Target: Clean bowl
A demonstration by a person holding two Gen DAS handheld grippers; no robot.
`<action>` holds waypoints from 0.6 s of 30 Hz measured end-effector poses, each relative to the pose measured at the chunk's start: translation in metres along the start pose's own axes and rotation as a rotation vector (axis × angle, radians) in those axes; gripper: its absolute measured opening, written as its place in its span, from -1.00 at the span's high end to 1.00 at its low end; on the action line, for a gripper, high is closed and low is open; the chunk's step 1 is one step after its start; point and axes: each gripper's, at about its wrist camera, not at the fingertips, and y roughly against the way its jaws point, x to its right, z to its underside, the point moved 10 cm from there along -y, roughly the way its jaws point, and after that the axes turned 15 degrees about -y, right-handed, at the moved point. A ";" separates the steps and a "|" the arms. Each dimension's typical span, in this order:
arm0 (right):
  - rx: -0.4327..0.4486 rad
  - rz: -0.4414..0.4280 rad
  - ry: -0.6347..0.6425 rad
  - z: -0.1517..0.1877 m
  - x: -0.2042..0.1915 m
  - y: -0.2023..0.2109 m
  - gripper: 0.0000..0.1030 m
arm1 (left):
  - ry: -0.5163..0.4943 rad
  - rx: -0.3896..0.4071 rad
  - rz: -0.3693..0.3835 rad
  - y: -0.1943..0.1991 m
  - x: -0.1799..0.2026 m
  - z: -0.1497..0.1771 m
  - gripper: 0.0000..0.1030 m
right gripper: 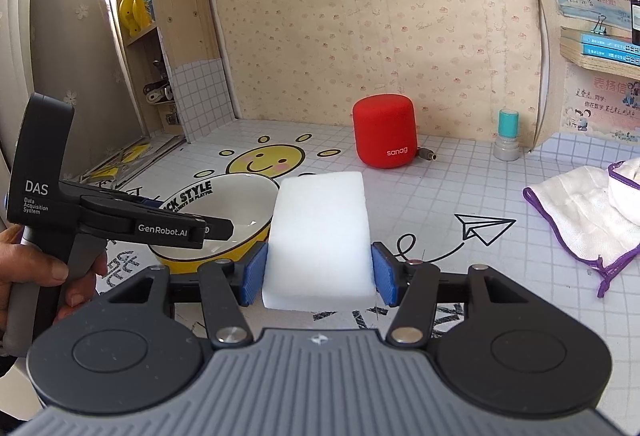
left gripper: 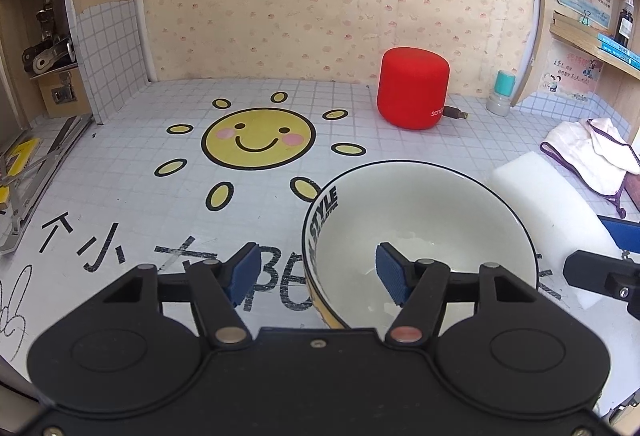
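Cloth (right gripper: 592, 212) (purple-trimmed) cut off at edge

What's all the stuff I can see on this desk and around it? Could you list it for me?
bowl: one, white inside, yellow outside, near front
sponge: one, white, beside bowl
speaker: one, red, at back
stamp: one, teal-topped, right of speaker
cloth: one, white with purple edge, right side
bottle: one, dark, right shelf
left gripper: black, blue pads astride bowl rim
right gripper: grey, pads on sponge
hand: one, on left gripper's handle
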 end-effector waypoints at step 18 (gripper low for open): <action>0.024 -0.029 -0.027 0.001 0.000 0.010 -0.11 | -0.038 -0.024 0.008 0.003 0.009 0.002 0.45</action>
